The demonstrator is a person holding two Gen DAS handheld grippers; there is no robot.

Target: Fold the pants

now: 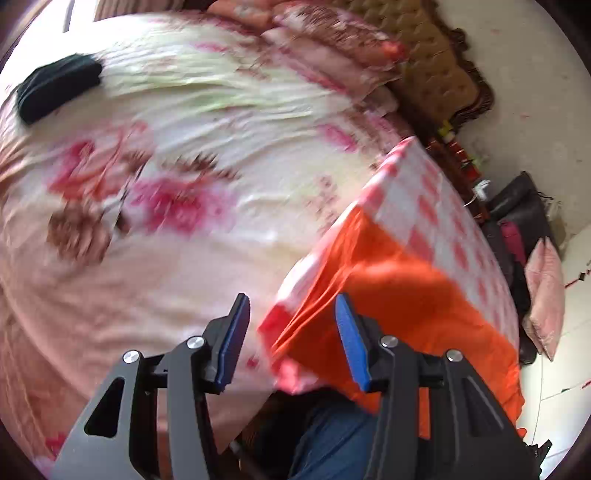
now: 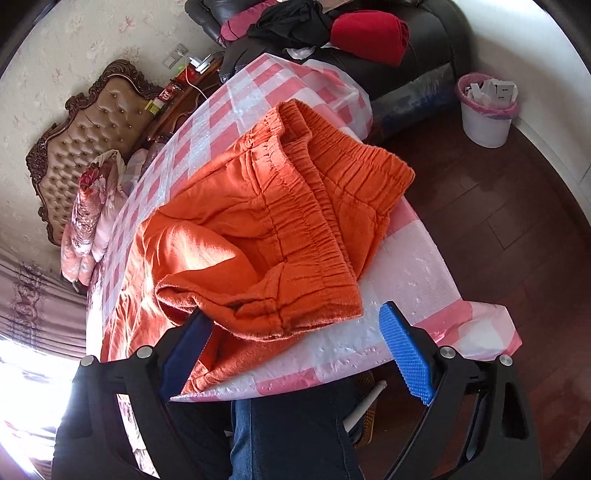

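Observation:
Orange pants (image 2: 266,229) lie partly folded on a pink-and-white checked table (image 2: 417,273), with the elastic waistband (image 2: 354,166) toward the far right edge and a hem near the front. My right gripper (image 2: 295,332) is open just above the near hem, and holds nothing. In the left wrist view the pants (image 1: 399,295) hang over the table's near edge (image 1: 436,206). My left gripper (image 1: 291,328) is open and empty beside the cloth's left edge, over the bed.
A floral bed (image 1: 184,184) lies left of the table with a dark folded garment (image 1: 55,88) on it. A tufted headboard (image 2: 85,140), a sofa with clothes (image 2: 332,33) and a white bin (image 2: 484,110) stand beyond. The person's legs (image 2: 291,435) are at the table's front.

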